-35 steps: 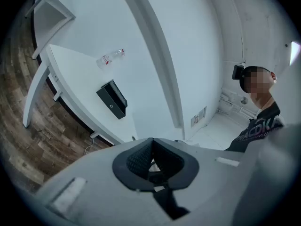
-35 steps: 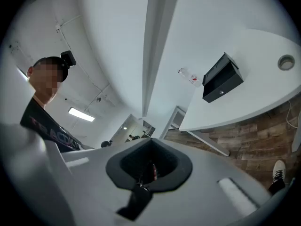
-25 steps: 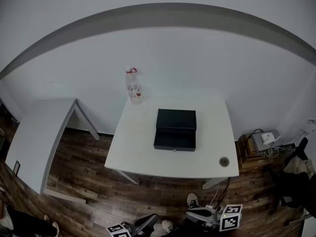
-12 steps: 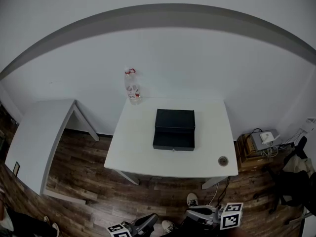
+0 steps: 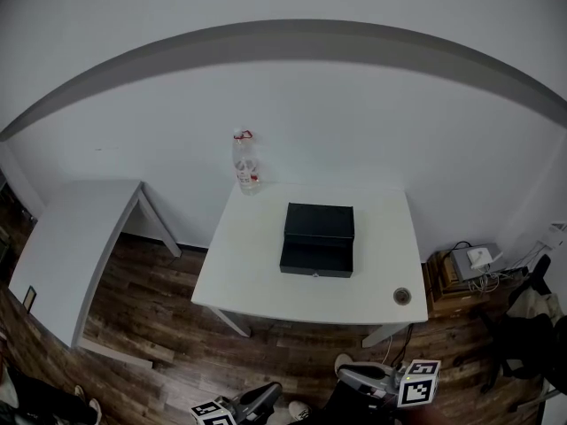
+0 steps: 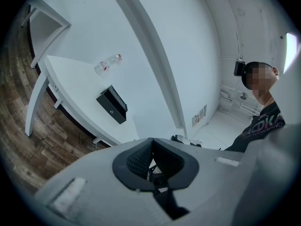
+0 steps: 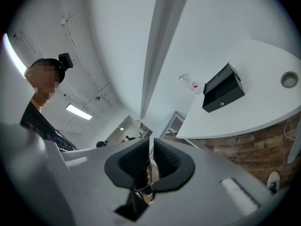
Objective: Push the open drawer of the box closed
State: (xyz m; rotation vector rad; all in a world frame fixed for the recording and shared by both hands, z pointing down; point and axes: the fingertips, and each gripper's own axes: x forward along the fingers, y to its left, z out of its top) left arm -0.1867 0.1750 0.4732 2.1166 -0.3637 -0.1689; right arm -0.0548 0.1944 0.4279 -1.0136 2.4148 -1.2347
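A black box [image 5: 319, 222] sits mid-table on the white table [image 5: 252, 268], its drawer [image 5: 316, 260] pulled out toward me with a small round knob on the front. The box is also visible far off in the left gripper view [image 6: 112, 105] and in the right gripper view [image 7: 223, 88]. Both grippers hang low near the floor, well short of the table. My left gripper [image 5: 257, 397] is shut and empty, pads together [image 6: 151, 145]. My right gripper [image 5: 356, 377] is opening, a narrow gap between its pads [image 7: 151, 147], nothing in it.
A clear plastic bottle [image 5: 246, 162] stands at the table's far left corner. A round cable hole [image 5: 402, 296] is at the near right corner. A second white table [image 5: 71, 237] stands to the left, and a small unit with cables [image 5: 474, 259] sits on the floor at right.
The head view has shifted, so the table and box sit slightly lower and to the right in it. Both grippers stay at the bottom edge.
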